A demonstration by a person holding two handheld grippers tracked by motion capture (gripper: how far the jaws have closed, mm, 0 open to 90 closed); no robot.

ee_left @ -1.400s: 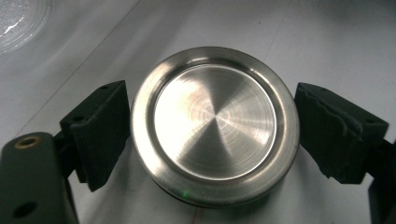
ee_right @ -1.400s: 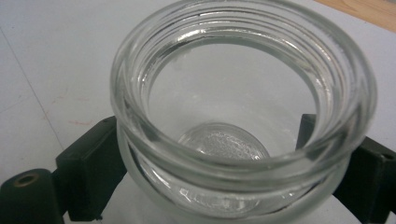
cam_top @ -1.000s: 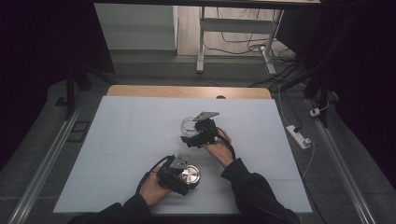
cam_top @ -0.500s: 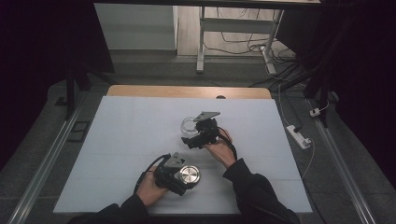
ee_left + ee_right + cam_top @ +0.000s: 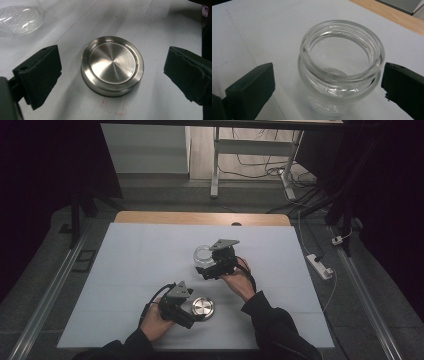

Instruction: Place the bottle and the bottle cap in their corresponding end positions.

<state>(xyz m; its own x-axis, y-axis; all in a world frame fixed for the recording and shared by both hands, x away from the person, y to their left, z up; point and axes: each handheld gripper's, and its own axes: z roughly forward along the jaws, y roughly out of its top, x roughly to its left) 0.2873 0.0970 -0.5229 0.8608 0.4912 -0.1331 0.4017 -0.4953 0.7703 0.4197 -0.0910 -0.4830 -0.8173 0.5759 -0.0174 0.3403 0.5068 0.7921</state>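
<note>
High view: left claw (image 5: 196, 312) wide around steel lid (image 5: 202, 307); right claw (image 5: 206, 268) wide around open glass jar (image 5: 204, 256); jaws just opened; both released, capping apparently remains.

a lab-style recording bay: a white-topped wooden table (image 5: 150, 250) ringed by black curtains (image 5: 45, 175), with loose cables (image 5: 260, 157), a white power strip (image 5: 320, 265) and metal floor rails (image 5: 47, 297) around that table.

White table (image 5: 125, 270) — bearing glass jar (image 5: 203, 256) and steel lid (image 5: 202, 307).
</note>
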